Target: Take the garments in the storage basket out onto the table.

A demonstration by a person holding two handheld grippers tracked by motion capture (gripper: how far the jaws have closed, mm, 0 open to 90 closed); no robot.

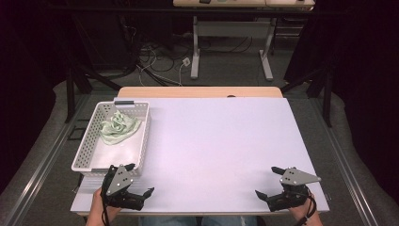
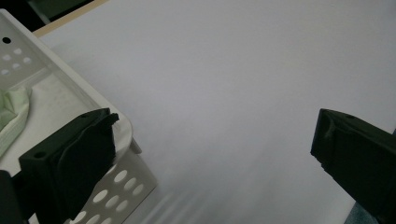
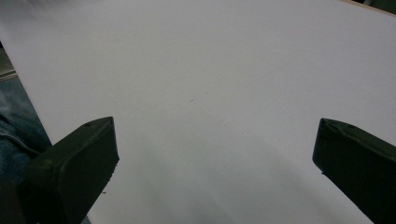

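One white basket (image 1: 84,155) sits on one table (image 1: 216,141), with one green cloth (image 1: 118,127) inside it. Two grippers are present: left (image 1: 140,181) and right (image 1: 266,181).

White surface (image 1: 221,141) on a wood-edged tabletop (image 1: 200,92), strip of wood visible along the far side. Grey carpet floor (image 1: 226,66) beyond. Second desk (image 1: 242,4) at the back on white legs (image 1: 195,52), with a tangle of cables (image 1: 155,59) and a white plug (image 1: 186,61) on the floor under it. Black curtains (image 1: 362,70) both sides, black stand legs (image 1: 82,80) near them. Metal rails (image 1: 42,160) flank the table. Room dim, surface evenly lit.
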